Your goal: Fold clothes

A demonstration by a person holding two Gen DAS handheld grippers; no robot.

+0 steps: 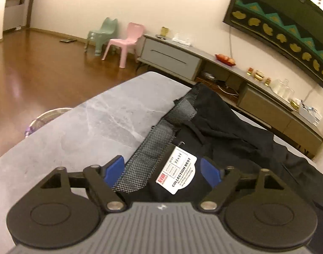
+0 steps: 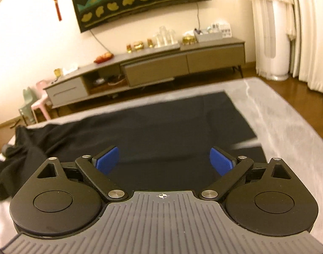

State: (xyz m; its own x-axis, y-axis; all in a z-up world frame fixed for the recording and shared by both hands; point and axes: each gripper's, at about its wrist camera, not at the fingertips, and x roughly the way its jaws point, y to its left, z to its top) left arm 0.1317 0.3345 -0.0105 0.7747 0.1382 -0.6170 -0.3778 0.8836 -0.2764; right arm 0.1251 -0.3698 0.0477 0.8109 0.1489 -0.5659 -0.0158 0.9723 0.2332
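Black trousers [image 1: 235, 131] lie on the grey marble table [image 1: 98, 122], with the waist end bunched and its grey mesh lining [image 1: 161, 131] turned out. My left gripper [image 1: 161, 170] stands open over that waist end. The mesh and a white size label [image 1: 178, 173] lie between its blue pads [image 1: 113, 169], and the pads do not visibly press on them. In the right wrist view a trouser leg [image 2: 150, 122] is spread flat across the table [image 2: 277, 116]. My right gripper [image 2: 164, 162] hovers open above it with nothing between its fingers.
A long grey TV cabinet [image 1: 172, 57] runs along the wall beyond the table's far edge, with a pink chair [image 1: 127, 42] and a green chair [image 1: 102, 36] beside it. A bin [image 1: 45, 118] stands below the table's left edge. A white tower appliance [image 2: 275, 42] and curtains [image 2: 309, 31] are at the right.
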